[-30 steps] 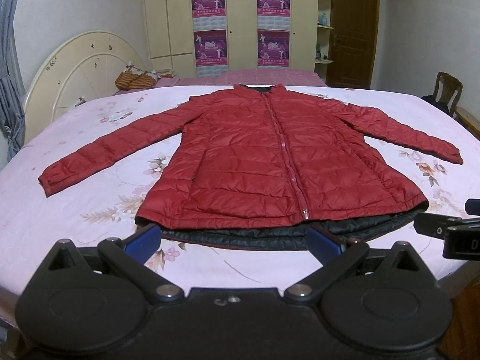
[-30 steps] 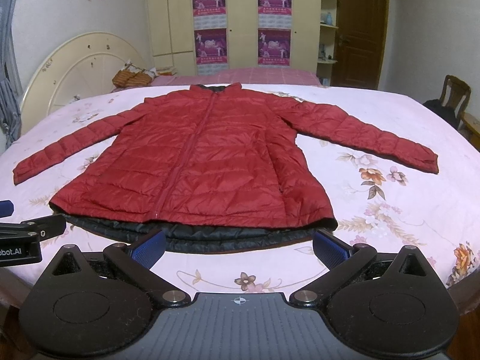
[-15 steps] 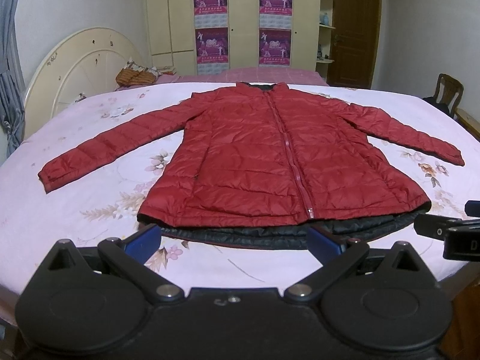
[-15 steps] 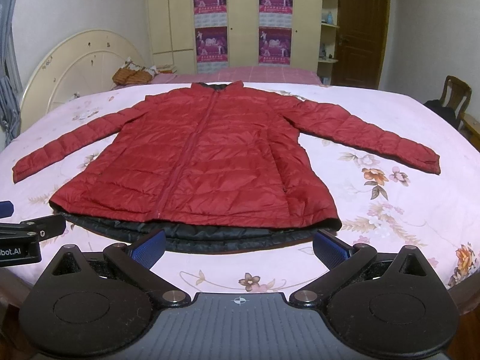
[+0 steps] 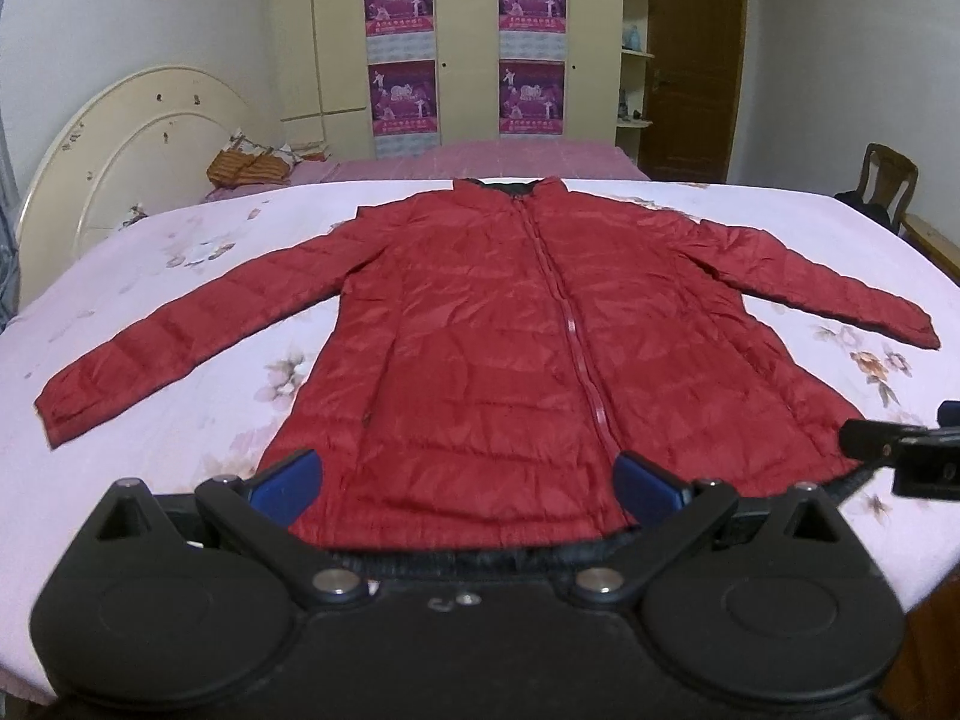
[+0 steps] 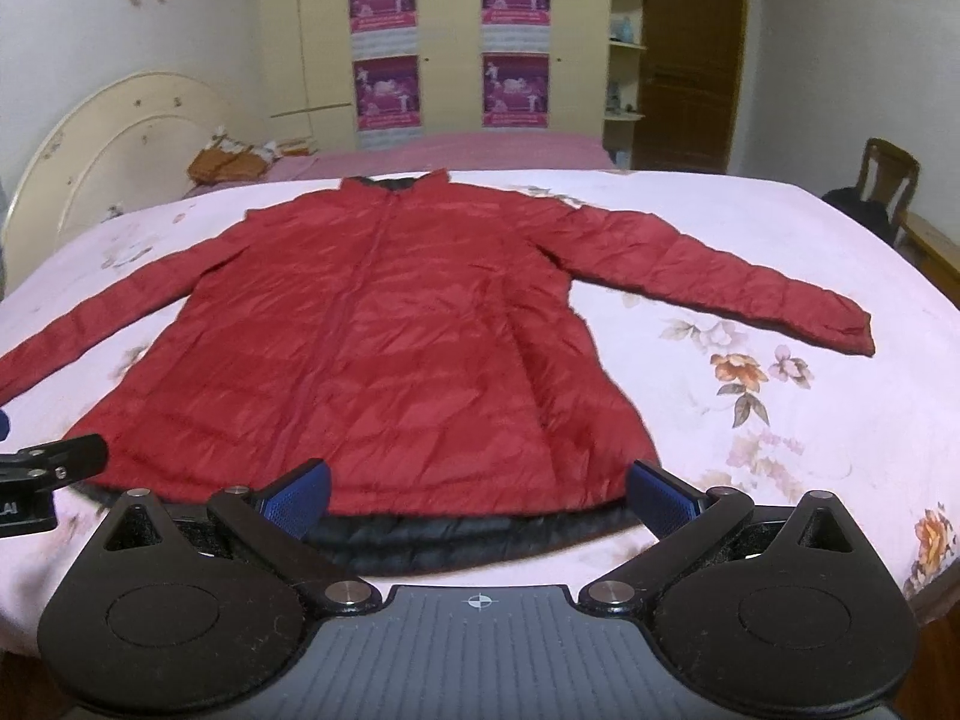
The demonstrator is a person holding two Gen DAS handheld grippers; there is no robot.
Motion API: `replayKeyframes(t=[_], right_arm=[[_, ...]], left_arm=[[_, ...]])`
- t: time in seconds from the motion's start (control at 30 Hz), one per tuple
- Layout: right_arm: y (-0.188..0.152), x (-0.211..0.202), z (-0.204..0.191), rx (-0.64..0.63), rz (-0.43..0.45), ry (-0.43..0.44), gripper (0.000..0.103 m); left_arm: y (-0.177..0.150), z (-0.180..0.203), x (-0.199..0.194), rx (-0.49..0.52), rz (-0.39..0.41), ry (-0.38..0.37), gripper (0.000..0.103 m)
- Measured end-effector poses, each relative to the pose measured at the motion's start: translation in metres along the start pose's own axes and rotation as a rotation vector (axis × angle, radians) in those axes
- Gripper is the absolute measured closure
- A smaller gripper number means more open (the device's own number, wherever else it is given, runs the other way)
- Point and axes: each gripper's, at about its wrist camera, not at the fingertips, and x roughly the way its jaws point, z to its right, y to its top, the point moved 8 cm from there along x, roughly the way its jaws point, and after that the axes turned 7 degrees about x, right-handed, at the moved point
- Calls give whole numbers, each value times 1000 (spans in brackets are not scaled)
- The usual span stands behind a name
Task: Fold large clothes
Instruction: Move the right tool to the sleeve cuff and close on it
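Blue pads on both grippers are spread wide apart and clamping nothing, so neither one has a hold on anything right now. Left gripper (image 5: pixel 465 480) sits right at the near hem of the red puffer jacket (image 5: pixel 540 360), with the hem edge lying between its two fingers (image 5: pixel 282 477); from that camera the zipper's bottom end lands just inside the right-hand pad. Can't tell if the pads actually touch the fabric or just hang over it. Right gripper (image 6: pixel 480 495) is lined up on the other half of the hem, its fingers (image 6: pixel 663 498) bracketing the near right corner of the jacket (image 6: pixel 372 348). Each gripper shows up at the edge of the other's view, so they're side by side and close.

Black lining pokes out from under the red hem along the near edge. The jacket itself is laid flat, front up, zipped, on a pink floral bedsheet (image 6: pixel 780 420), collar pointing away from the grippers, both sleeves stretched out to the sides and angled slightly toward the near end.

Further back is a cream headboard (image 5: pixel 138 138) off to the left, then a wardrobe (image 5: pixel 468 42) with purple posters, a dark wooden door (image 5: pixel 690 60), and a wooden chair (image 5: pixel 888 180) far right.
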Motion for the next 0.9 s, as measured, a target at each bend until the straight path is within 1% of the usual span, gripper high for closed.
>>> replayKeyframes(t=[0.17, 0.3, 0.37, 0.47, 0.57, 0.63, 0.73, 0.9], right_arm=[[25, 29, 7, 27, 0, -33, 0], [45, 57, 13, 37, -2, -56, 0], [56, 70, 16, 49, 0, -66, 0], [72, 82, 21, 65, 9, -88, 0], [83, 92, 30, 87, 18, -114, 0], [89, 98, 38, 104, 17, -130, 0], [96, 106, 53, 123, 18, -155, 0], [103, 122, 92, 163, 19, -206, 0]], left_arm=[[19, -5, 33, 2, -11, -16, 0], [37, -7, 62, -1, -9, -55, 0], [47, -8, 76, -19, -11, -89, 0], [62, -8, 92, -24, -7, -110, 0], [74, -1, 105, -33, 2, -191, 0], [81, 7, 112, -35, 6, -226, 0], [87, 21, 122, -25, 11, -244, 0], [94, 43, 147, -14, -24, -265, 0]])
